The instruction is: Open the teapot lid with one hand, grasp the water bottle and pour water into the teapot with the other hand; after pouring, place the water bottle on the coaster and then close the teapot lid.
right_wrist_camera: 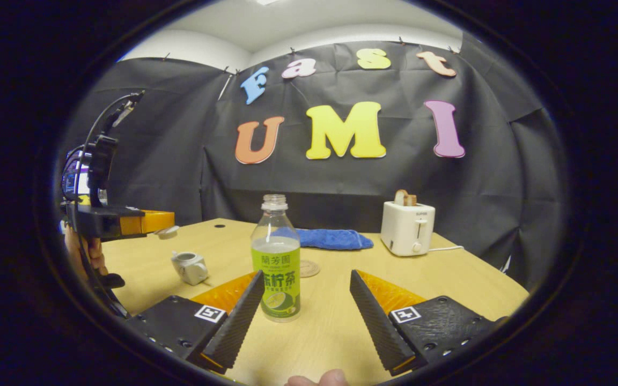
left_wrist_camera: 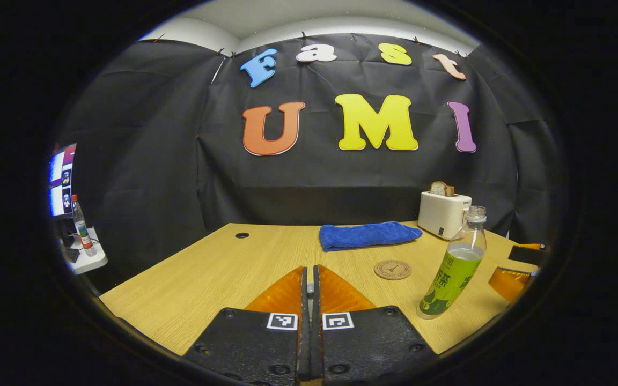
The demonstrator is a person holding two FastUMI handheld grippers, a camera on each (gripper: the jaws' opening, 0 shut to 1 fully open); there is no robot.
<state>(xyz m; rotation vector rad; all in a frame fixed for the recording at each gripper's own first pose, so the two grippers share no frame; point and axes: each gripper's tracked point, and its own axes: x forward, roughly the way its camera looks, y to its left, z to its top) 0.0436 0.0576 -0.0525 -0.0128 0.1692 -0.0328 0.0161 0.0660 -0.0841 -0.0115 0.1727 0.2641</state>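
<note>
Tabletop bottle (right_wrist_camera: 276, 257) before spread gripper (right_wrist_camera: 306, 292).

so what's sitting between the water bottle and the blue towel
The round coaster lies between the water bottle and the blue towel on the table, clearest in the left gripper view.

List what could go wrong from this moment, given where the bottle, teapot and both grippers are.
1. The water bottle stands uncapped; the open right gripper has it near its left finger, off centre, so closing could nudge or tip it and spill.
2. The left gripper, fingers together, seems to hold something small and pale in the right gripper view, possibly the lid; it could slip.
3. The teapot is small, so pouring may miss.
</note>
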